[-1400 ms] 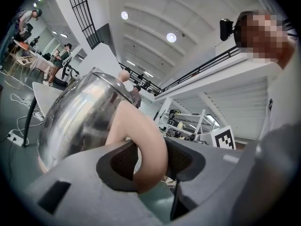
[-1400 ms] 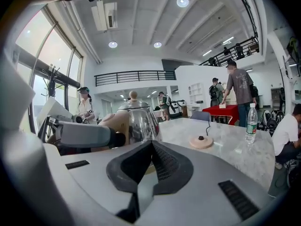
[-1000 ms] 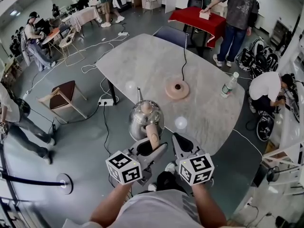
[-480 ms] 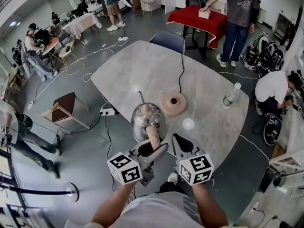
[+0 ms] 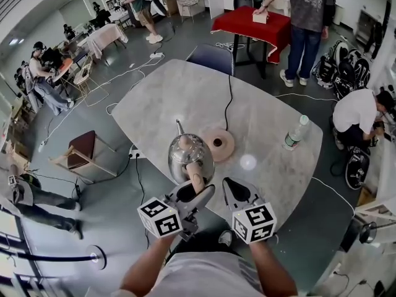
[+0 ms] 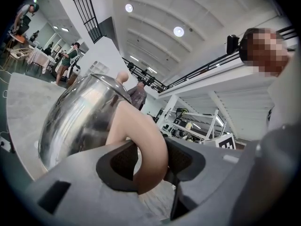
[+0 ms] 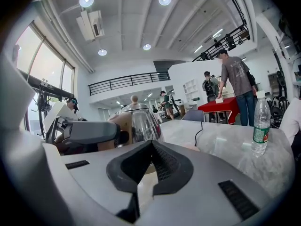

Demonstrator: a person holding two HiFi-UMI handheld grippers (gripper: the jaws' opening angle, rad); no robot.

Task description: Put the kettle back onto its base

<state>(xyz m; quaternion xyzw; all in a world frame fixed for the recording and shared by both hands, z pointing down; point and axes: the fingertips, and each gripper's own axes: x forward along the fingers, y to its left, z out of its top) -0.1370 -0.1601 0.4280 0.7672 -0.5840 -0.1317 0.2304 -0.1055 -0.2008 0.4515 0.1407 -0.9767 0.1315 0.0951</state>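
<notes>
- The left gripper [image 6: 150,160] is clamping the tan handle [image 6: 141,135] of the steel kettle [image 5: 189,155].
- The kettle is hanging over the table [image 5: 179,91] near its front edge, just beside the round base [image 5: 221,142] and not yet seated on it.
- The right gripper [image 7: 149,147] is sitting closed and empty alongside.
- To land this well, I'd be keeping the kettle upright, centring its bottom over the base's dark middle socket and lowering straight, clear of the cord [image 5: 228,101].
- No brand is showing on the kettle.
- The water bottle [image 5: 295,132] is wearing a green label too small to read.
- The marker cubes [image 5: 162,217] are showing only black-and-white squares.
</notes>
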